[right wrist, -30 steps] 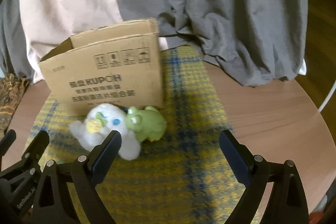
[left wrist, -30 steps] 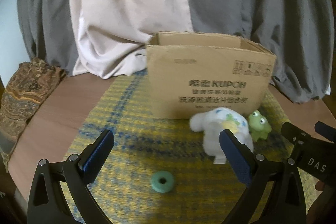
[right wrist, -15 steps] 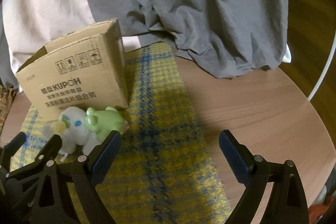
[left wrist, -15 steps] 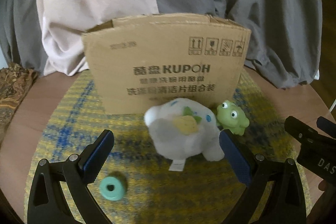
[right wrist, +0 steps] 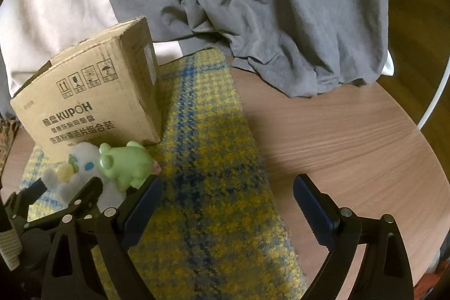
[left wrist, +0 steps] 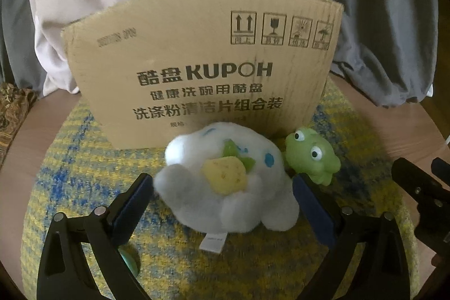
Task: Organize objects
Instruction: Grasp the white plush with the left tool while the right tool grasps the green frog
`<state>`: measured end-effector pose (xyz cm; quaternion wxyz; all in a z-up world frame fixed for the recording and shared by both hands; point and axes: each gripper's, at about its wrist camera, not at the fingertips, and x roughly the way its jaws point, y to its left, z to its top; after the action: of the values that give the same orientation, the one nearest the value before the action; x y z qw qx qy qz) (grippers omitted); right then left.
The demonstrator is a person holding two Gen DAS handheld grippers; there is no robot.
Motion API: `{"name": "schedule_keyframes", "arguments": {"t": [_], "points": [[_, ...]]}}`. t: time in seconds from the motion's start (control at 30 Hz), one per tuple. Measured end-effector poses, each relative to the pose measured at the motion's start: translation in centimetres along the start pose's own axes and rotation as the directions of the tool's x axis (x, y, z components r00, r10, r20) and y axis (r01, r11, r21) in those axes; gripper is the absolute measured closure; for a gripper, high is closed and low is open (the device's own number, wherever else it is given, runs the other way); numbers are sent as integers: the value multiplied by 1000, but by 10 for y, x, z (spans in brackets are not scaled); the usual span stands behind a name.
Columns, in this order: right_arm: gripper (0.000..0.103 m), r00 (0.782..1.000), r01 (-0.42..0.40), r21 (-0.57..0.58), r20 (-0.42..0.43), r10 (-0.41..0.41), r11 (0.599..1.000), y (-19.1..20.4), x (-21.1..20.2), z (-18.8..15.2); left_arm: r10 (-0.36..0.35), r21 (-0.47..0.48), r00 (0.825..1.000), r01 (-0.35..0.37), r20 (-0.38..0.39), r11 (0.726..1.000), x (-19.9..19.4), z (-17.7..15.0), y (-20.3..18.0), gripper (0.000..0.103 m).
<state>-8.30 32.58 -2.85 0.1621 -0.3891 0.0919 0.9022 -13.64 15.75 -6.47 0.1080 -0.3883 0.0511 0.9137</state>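
Through the left wrist camera I have the left gripper (left wrist: 222, 194) spread wide, its jaws flanking the white plush toy (left wrist: 225, 182) — nothing is pinched yet. The plush is soft and rounded, with blue spots, a yellow patch and a fabric tag hanging toward me. Touching it on the right-finger side sits a green frog toy (left wrist: 312, 159), smooth and glossy like rubber. Just beyond both stands the corrugated cardboard box (left wrist: 202, 69), printed KUPOH, its inside hidden from here. A teal ring (left wrist: 129, 262) peeks out beneath my left finger. All of it rests on a nubbly yellow-and-blue woven mat (left wrist: 78, 159).

Through the right wrist camera the right gripper (right wrist: 226, 198) is also spread, holding nothing, over bare mat near the wooden table (right wrist: 351, 137). The frog and plush lie off beyond its left finger, against the box.

I judge the job barely begun: three toys are out on the mat, none visibly boxed — the plush looks to be first.
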Motion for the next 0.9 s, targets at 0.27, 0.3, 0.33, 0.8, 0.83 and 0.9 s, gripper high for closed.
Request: {"name": "schedule_keyframes", "arguments": {"t": [0.27,0.3,0.33,0.8,0.83,0.9], "points": [[9,1000,-18,-9,-22,17,1000,4,8,4,-4,17,999,4,-38,1000,15,0,-4,27],[9,1000,-19,-10,-24,19,1000,4,9,4,-3,22,999,3,-38,1000,15,0,-5,28],[9,999,-20,-10,-24,20,1000,4,9,4,-1,25,999,2,-35,1000,14,0,-6,30],[9,996,-92,-69,-1,93,993,38,-2,8,67,-52,996,-65,53,997,-32,-3,34,36],[9,995,-104,-74,-6,103,992,43,0,8,86,-64,994,-82,62,995,-37,-3,40,36],[9,993,-121,-85,-19,120,989,53,4,9,113,-83,991,-108,69,991,-42,-3,51,36]]}}
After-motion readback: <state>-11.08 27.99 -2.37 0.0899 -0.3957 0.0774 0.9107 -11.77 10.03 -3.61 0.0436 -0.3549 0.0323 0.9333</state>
